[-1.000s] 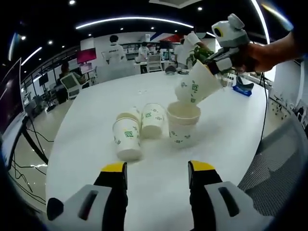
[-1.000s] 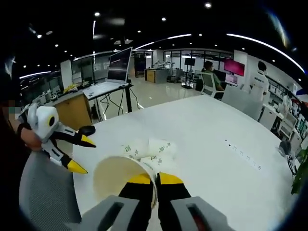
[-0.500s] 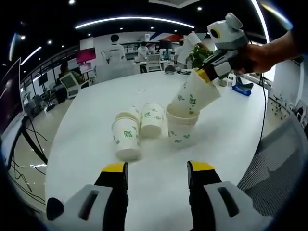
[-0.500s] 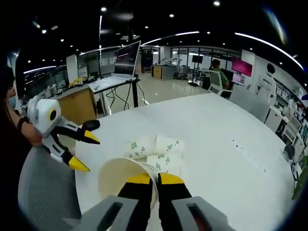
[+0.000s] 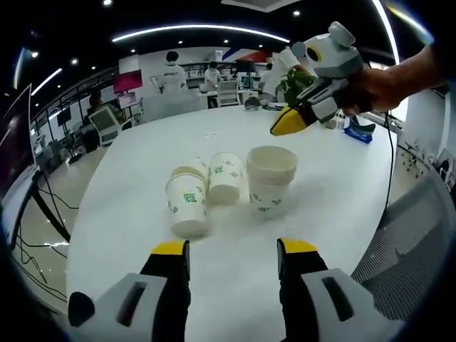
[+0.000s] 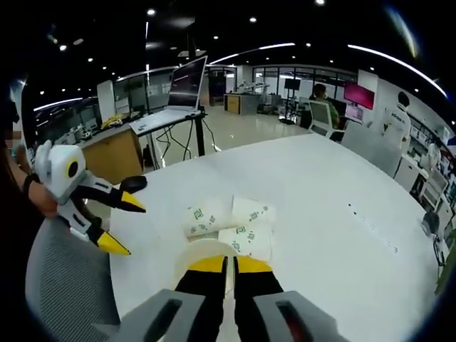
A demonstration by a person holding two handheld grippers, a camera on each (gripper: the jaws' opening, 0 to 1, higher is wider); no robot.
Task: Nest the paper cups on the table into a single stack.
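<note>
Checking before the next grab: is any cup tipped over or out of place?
Yes. Two paper cups lie on their sides on the white table, beside an upright cup. The nested stack stands upright and looks seated straight. No spills or crushed cups stand out.

Open-plan office / lab floor. A large white round table (image 5: 214, 235) is seen up front, a grey mesh chair (image 6: 64, 285) at its edge. A laptop (image 6: 174, 103) is propped on a standing desk (image 6: 167, 132) past the table's far edge, cables hung below it. Rows of desks with monitors (image 5: 127, 82) and seated people (image 6: 320, 107) are seen behind. Glass partitions, a dark ceiling with strip lights (image 5: 199, 30) and spotlights, and a potted plant (image 5: 292, 80) are visible.
</note>
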